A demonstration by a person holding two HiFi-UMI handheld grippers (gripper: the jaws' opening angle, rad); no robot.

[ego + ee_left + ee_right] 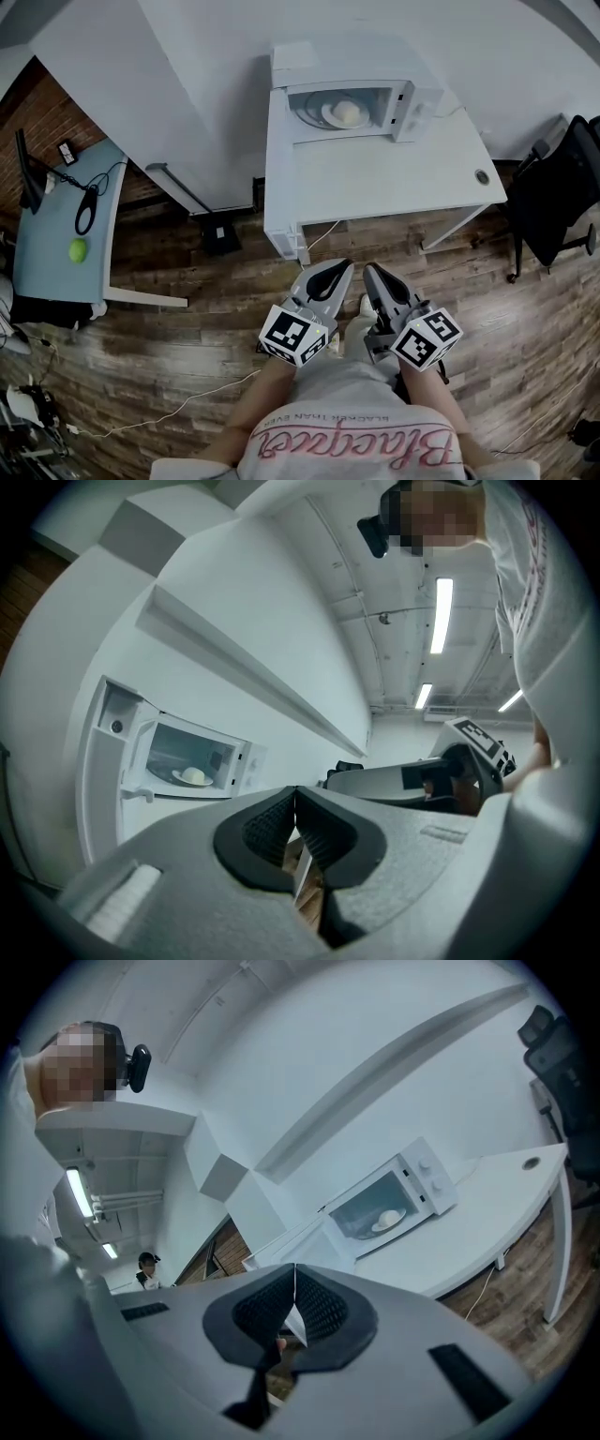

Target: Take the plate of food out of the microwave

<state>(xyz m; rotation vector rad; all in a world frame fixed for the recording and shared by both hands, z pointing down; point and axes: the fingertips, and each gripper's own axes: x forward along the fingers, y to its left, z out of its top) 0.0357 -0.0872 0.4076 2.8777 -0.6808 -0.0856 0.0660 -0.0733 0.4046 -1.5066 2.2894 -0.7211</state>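
Underfoot, the wooden floor (187,356) filled most of the room, and a person stood on it facing a white table (375,178) against the wall. A pale blue side table (56,234) stood well off to the left and a black office chair (553,197) to the right. The microwave (328,61) sat at the back of the white table with its door (101,761) swung open. The left gripper (337,272) and right gripper (375,274) were held side by side close to the person's body, well apart from the table, each with its jaws pressed together and gripping nothing. Inside the microwave sat the plate (328,114), carrying a pale round lump of food (347,112). A green ball (78,249) lay on the blue table.
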